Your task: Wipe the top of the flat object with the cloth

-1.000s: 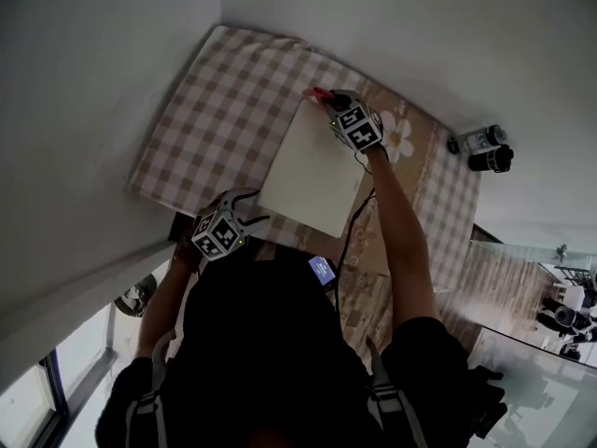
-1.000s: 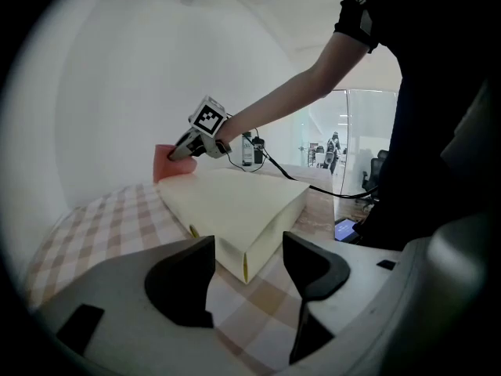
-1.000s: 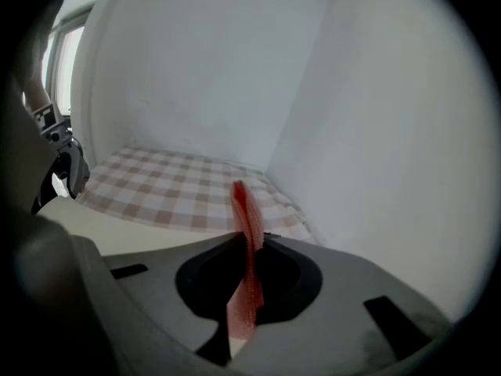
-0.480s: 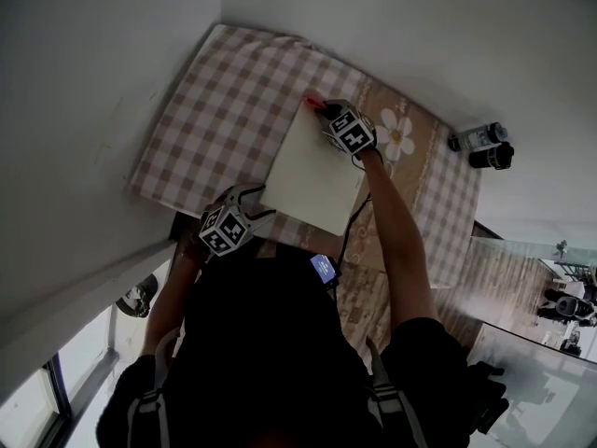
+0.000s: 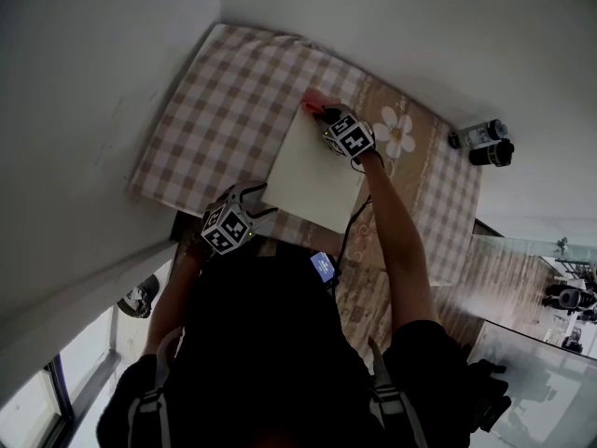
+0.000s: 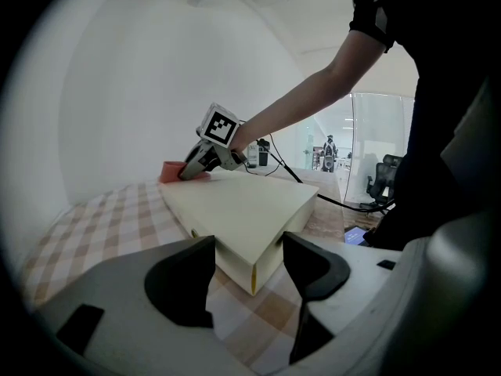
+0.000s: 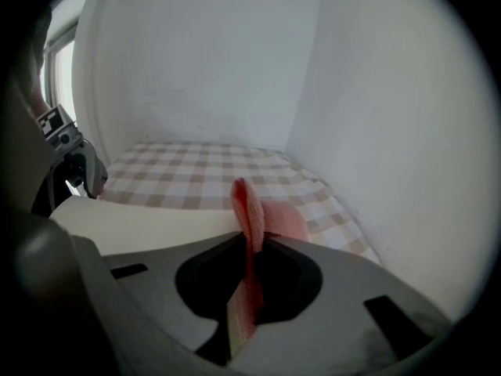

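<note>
From the head view, locate the flat object [image 5: 312,171], a cream slab lying on the checked tablecloth [image 5: 219,110]. Note the right gripper [image 5: 322,113] at the far corner of the flat object, with the pink cloth [image 5: 309,103] at that corner's edge. Note the left gripper [image 5: 250,200] just off the near corner of the flat object; treat contact as unconfirmed from above.

From the left gripper view, confirm jaws set wide with nothing between them, the near corner of the flat object directly ahead and untouched. Before any stroke, consider bracing this corner, probably needed to stop the flat object sliding on the fabric.

From the right gripper view, confirm jaws clamped together on the cloth, pinched as an upright fold, free end draped past the far edge of the flat object. Lower the wrist to lay more cloth flat on the top. Draw toward the near edge in straight, overlapping passes under light, even pressure. Avoid dragging jaw tips across the surface. Watch for cloth slipping out of the pinch.
</note>
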Motion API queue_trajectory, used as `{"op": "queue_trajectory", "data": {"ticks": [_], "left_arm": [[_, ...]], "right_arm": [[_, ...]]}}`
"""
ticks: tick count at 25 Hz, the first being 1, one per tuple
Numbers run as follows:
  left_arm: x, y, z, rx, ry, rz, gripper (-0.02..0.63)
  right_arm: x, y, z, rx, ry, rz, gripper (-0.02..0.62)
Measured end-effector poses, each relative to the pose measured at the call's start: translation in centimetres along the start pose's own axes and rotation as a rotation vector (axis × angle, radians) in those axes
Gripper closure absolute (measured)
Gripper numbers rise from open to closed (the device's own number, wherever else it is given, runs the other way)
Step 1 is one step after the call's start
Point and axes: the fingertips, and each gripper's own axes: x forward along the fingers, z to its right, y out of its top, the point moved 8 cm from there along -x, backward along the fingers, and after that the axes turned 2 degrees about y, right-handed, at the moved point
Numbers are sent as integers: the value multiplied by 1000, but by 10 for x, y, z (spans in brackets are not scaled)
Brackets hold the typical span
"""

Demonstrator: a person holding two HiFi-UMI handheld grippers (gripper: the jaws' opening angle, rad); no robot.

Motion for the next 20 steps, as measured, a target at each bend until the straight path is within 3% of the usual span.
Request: {"op": "queue_trajectory", "data": {"ticks": [20], "left_arm": [[7,1,-5,3,-21,11,321]], "right_arm": [[-13,-7,-43,24,49,14,578]]}}
